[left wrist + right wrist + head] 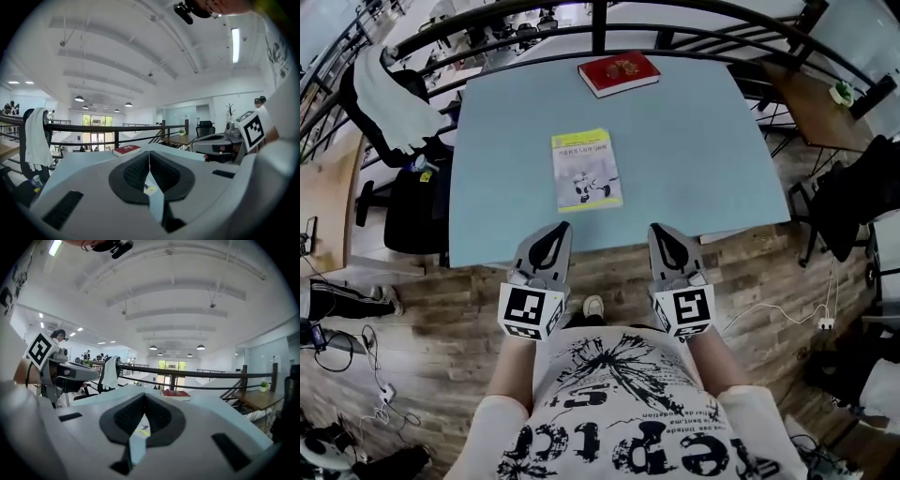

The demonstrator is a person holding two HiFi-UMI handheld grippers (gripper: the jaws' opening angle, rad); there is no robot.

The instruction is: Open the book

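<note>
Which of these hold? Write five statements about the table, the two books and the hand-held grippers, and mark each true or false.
1. The yellow-and-white book lies closed on the blue table. True.
2. The red book lies nearer the person than the yellow-and-white book. False: it lies at the table's far edge, beyond the yellow-and-white book.
3. The left hand-held gripper holds a book. False: its jaws are together on nothing, at the table's near edge.
4. The right hand-held gripper is shut and empty. True.
5. Both books lie open. False: both are closed.
</note>
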